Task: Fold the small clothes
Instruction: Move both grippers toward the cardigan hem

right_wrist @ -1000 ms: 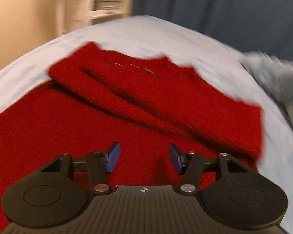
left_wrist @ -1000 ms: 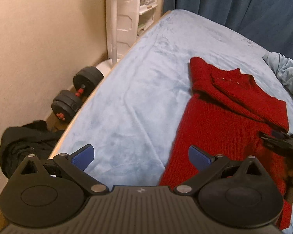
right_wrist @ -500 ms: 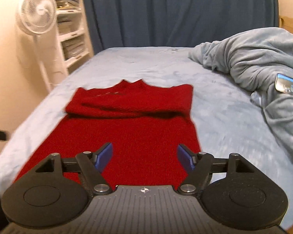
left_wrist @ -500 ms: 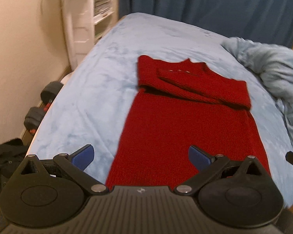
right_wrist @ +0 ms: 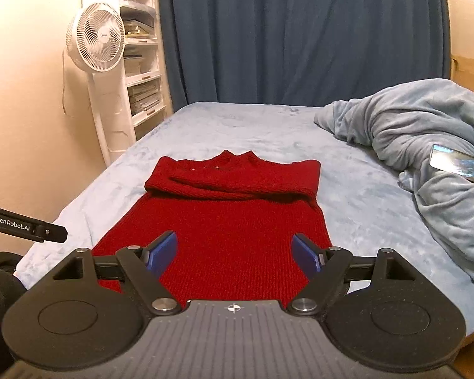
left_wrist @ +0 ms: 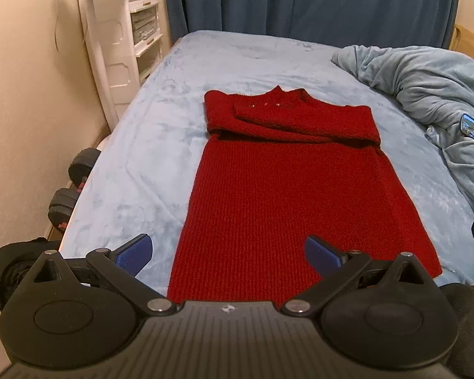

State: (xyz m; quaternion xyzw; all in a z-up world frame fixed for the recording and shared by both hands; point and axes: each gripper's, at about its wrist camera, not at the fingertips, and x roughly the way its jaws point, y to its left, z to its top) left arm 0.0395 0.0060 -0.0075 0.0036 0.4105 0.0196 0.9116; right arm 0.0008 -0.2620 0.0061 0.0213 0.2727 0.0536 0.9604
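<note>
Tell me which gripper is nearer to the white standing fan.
Left. The left gripper is held over the red knitted sweater's hem on the side of the white standing fan; the right gripper is held further towards the crumpled blanket.

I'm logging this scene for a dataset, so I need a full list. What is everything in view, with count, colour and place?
sweater: 1, red, flat on the bed, sleeves folded across the chest
bed: 1, light blue cover
blanket: 1, grey-blue, bunched on the bed's right side
phone: 1, dark and glossy, on the blanket
fan: 1, white, standing left of the bed
shelf unit: 1, white, behind the fan
curtain: 1, dark blue, behind the bed
dumbbell weights: 2 visible, black, on the floor at left
left hand-held gripper: 1, black, blue pads, open
right hand-held gripper: 1, same, open
</note>
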